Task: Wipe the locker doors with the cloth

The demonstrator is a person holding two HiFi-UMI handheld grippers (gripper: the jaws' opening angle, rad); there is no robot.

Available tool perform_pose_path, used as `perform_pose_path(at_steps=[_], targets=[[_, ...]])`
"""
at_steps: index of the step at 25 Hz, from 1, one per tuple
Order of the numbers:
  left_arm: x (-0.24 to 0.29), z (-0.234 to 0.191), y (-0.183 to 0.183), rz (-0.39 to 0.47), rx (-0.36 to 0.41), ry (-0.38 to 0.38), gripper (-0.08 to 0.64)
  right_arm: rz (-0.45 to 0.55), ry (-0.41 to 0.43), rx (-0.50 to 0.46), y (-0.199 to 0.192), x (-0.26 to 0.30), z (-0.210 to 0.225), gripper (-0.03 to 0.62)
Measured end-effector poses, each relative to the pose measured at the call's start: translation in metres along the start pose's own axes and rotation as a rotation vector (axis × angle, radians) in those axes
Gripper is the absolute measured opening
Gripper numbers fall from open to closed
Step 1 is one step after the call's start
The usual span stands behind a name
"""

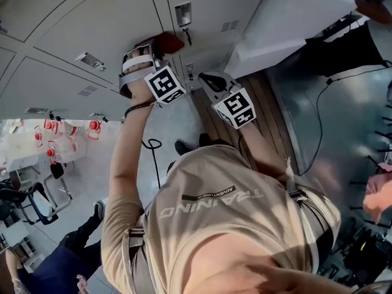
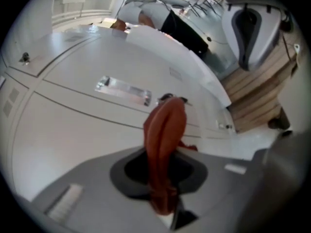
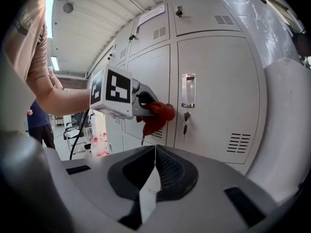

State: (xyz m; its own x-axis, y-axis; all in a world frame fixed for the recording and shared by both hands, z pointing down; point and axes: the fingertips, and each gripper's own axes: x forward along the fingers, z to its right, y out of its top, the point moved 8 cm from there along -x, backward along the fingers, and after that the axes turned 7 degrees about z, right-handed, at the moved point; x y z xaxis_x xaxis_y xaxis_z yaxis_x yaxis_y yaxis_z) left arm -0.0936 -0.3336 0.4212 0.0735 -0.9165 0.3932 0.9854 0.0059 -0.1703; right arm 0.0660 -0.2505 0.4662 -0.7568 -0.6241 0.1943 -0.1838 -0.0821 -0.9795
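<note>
Two grippers face grey lockers. Left gripper [image 2: 163, 205] jaws clamp a red cloth [image 2: 165, 130], its bunched end against a locker door [image 3: 218, 81]. Right gripper [image 3: 154, 154] jaws are pressed together, empty, apart from the cloth.

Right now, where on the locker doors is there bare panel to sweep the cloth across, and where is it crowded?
Widest bare patch: the panel of the locker door right of the handle plate, above the lower vent slots. Crowded: the seam strip where the handle plate, key lock, cloth and left gripper, jaws shut, bunch together.
</note>
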Motion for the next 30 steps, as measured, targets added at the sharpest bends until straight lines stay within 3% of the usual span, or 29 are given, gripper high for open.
perform_pose_path(at_steps=[8,17,24,30], targets=[[0.033,0.062,-0.009,-0.025,0.002,-0.127,0.071,-0.025,-0.011,0.007,-0.008,-0.004,0.007,0.015],[0.068,0.136,-0.025,-0.101,0.006,-0.353,0.071,-0.063,-0.003,0.025,-0.021,-0.017,0.007,0.015],[0.042,0.162,-0.044,-0.095,-0.177,-0.368,0.072,-0.077,0.051,0.048,-0.038,-0.023,0.002,0.015],[-0.017,0.178,-0.064,-0.062,-0.474,-0.332,0.072,-0.075,0.128,0.025,-0.041,-0.015,-0.019,0.015]])
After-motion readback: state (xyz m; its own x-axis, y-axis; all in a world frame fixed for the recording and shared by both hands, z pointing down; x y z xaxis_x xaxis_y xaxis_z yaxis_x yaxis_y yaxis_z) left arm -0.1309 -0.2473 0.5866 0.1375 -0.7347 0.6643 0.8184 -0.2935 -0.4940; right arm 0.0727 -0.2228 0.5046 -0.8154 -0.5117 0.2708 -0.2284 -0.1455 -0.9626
